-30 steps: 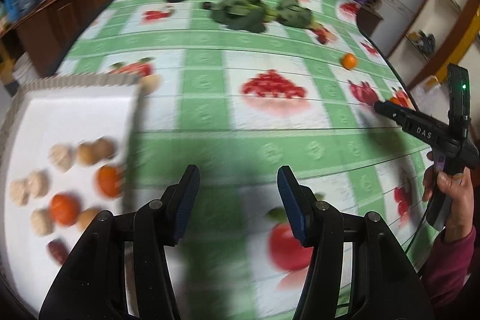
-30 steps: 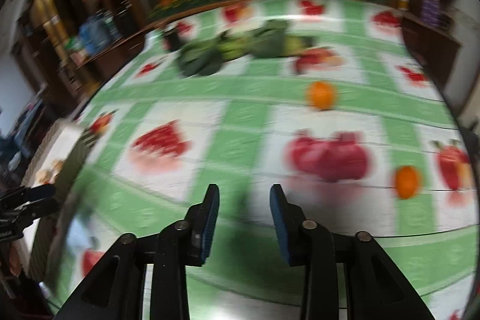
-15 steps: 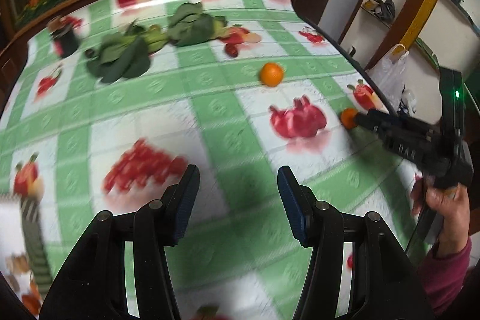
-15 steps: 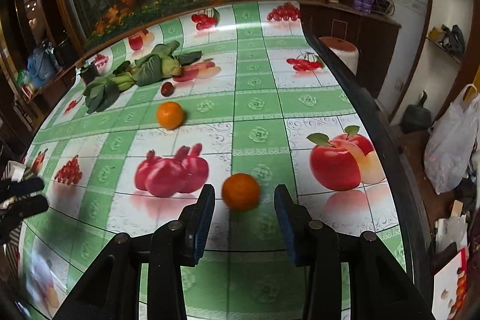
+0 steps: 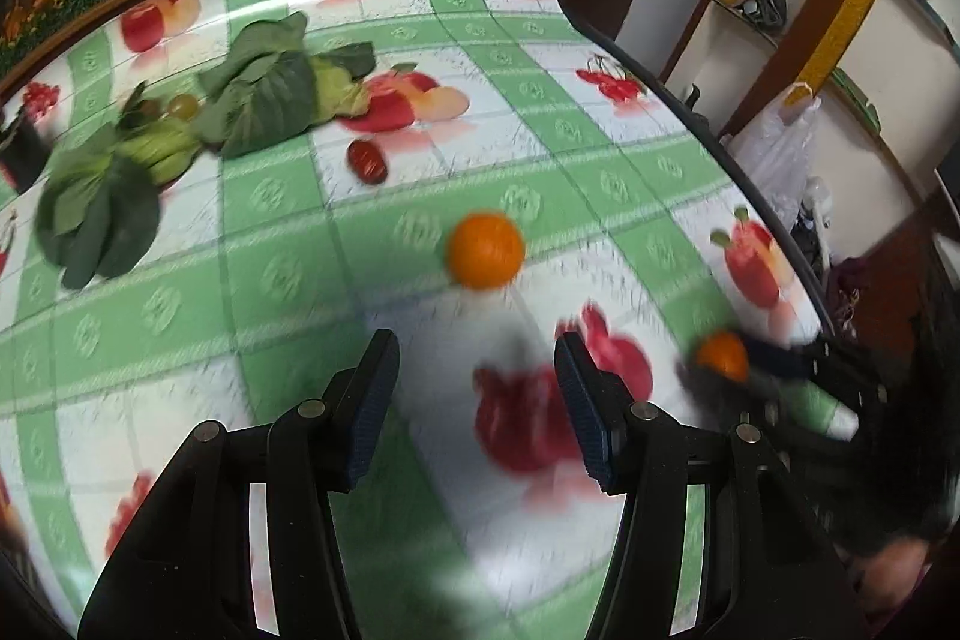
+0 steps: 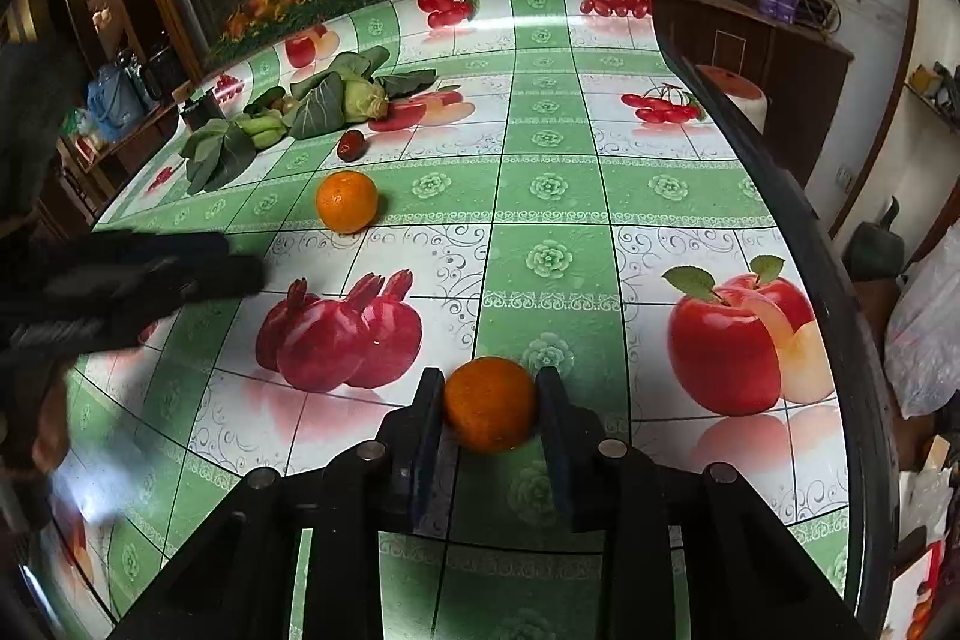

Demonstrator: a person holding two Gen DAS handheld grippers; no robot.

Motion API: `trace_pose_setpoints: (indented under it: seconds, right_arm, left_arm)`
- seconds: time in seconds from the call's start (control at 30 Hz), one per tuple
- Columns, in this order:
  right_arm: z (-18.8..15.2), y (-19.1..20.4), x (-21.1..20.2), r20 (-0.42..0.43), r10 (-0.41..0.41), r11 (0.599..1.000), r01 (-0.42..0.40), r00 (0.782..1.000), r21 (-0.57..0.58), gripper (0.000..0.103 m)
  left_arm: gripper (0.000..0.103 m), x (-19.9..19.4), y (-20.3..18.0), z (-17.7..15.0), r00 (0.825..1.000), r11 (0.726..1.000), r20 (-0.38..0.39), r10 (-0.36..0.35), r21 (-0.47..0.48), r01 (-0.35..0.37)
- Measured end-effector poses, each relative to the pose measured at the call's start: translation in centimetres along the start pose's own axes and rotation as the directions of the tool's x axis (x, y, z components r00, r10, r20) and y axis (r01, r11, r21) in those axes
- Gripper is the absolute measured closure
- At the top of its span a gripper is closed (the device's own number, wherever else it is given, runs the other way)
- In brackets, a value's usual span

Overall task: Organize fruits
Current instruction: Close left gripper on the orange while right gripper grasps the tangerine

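My right gripper is shut on an orange near the table's right edge; the same orange shows between its fingers in the left wrist view. A second orange lies on the tablecloth just beyond my left gripper, which is open and empty above the printed pomegranates. It also shows in the right wrist view, with the blurred left gripper near it. A dark red date lies farther back.
Leafy greens lie at the back left. A dark jar stands beyond them. The table's right edge drops off beside a plastic bag and shelves.
My right gripper has closed on the near orange. My left gripper has swung right and forward, away from the white tray, toward the second orange.
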State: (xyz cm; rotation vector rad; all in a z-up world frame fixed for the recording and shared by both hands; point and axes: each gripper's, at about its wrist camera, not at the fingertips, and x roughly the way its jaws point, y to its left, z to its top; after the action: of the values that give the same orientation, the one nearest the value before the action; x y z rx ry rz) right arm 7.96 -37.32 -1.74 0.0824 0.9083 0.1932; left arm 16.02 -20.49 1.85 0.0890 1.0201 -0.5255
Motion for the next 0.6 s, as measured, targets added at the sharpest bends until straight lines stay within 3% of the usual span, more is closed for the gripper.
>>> trace_pose_setpoints:
  seconds: [0.23,0.33,0.37,0.43,0.6]
  right_arm:
    - [0.0,-0.7,-0.1,0.011,0.038,0.999,-0.038,0.999,0.035,0.072]
    - [0.0,-0.4,-0.1,0.010,0.028,0.999,-0.028,1.000,0.020,0.072]
    - [0.0,-0.3,-0.1,0.009,0.023,1.000,-0.023,1.000,0.013,0.072]
    - [-0.1,-0.1,-0.1,0.006,0.016,1.000,-0.016,1.000,0.001,0.072]
    - [-0.1,-0.1,-0.2,0.002,0.011,1.000,-0.011,1.000,0.006,0.073]
  left_arm:
    - [0.049,3.1,-0.8,2.4,0.999,0.999,0.001,0.038,0.024,-0.038]
    - [0.049,4.0,-0.5,2.7,1.000,1.000,0.002,0.020,0.005,-0.020]
    - [0.051,4.1,-0.4,2.8,1.000,1.000,0.014,0.015,0.004,-0.015]
    - [0.070,4.1,-0.4,2.7,0.999,0.999,0.019,0.028,0.021,-0.029]
    - [0.072,3.2,-0.1,1.5,0.997,0.997,0.016,0.072,0.028,-0.072]
